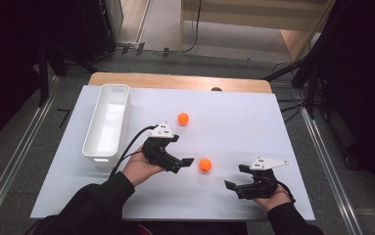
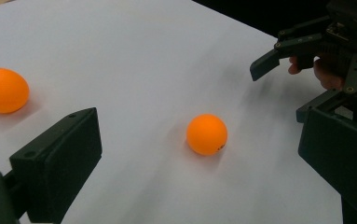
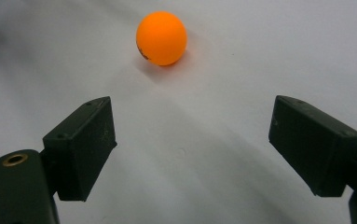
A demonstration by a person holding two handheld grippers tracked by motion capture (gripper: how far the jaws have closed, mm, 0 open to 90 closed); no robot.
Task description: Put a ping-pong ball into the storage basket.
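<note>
The left tongs have their jaws wide apart and hold nothing. They point at the near orange ball, which lies on the white desk just beside them, a little in front of the jaw tips. In the left tongs' view this ball sits between the two jaws but is not touching them. The right tongs are also spread apart and empty, near the same ball. A second orange ball lies farther back, beside the white bin.
</note>
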